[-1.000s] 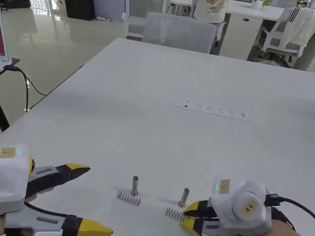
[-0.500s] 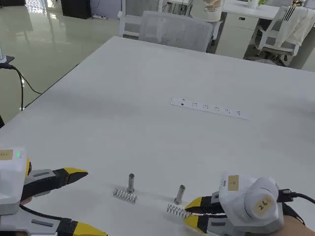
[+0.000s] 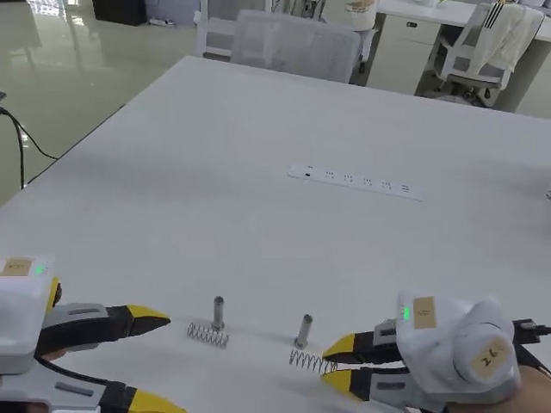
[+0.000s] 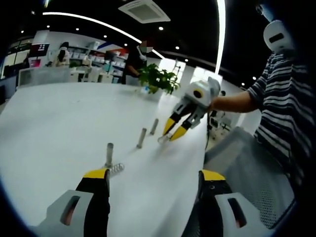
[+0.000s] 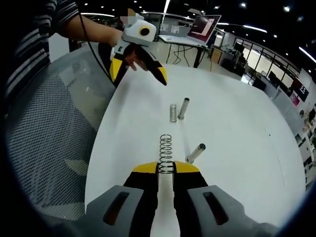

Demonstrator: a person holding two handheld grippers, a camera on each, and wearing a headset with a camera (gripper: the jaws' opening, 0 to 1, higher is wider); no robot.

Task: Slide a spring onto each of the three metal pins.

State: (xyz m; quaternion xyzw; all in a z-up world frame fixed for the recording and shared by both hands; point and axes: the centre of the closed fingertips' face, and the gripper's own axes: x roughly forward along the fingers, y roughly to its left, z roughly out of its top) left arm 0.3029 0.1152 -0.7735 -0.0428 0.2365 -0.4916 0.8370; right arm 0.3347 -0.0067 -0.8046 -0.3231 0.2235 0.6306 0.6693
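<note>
Two tools hover low over a white worktop (image 5: 237, 128). The right tool (image 5: 166, 170) pinches one end of a spring (image 5: 166, 148) lying just beside a metal pin (image 5: 196, 153). The left tool (image 4: 155, 174) is spread wide, near a second pin (image 4: 109, 153) with another spring (image 4: 116, 169) at its base.

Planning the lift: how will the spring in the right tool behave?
Thin open coils suggest the spring is light and bendy. Pinched at one end by the right tool, its free end may sag or wobble.
</note>
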